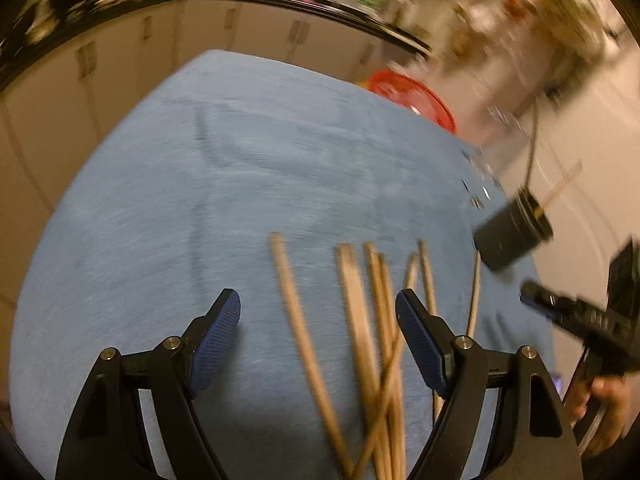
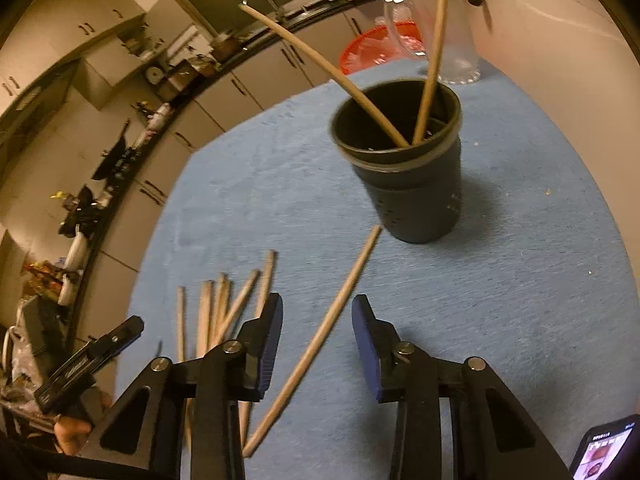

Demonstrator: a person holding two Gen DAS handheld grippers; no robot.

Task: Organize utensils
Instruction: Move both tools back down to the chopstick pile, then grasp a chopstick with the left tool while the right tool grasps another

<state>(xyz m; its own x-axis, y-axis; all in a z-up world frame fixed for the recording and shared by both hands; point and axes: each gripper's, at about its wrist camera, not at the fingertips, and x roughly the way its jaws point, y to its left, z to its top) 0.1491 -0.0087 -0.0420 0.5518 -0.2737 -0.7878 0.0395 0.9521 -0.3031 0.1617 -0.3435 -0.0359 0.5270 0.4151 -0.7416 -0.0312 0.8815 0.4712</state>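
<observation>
Right wrist view: a lone chopstick (image 2: 320, 340) is straddled, not yet pinched, by the half-open right gripper (image 2: 318, 344), so closing comes next, then the dark cup (image 2: 412, 184), while the left gripper (image 1: 320, 340) is held wide over the pile (image 1: 376, 340).

Home kitchen. Cream cabinets (image 2: 224, 92) with dark handles along wall, dark worktop (image 2: 132, 148) crowded with bottles and packets, blue-covered table (image 2: 280, 184) bearing red basin (image 2: 376, 50) and glass jug (image 2: 456, 40).
</observation>
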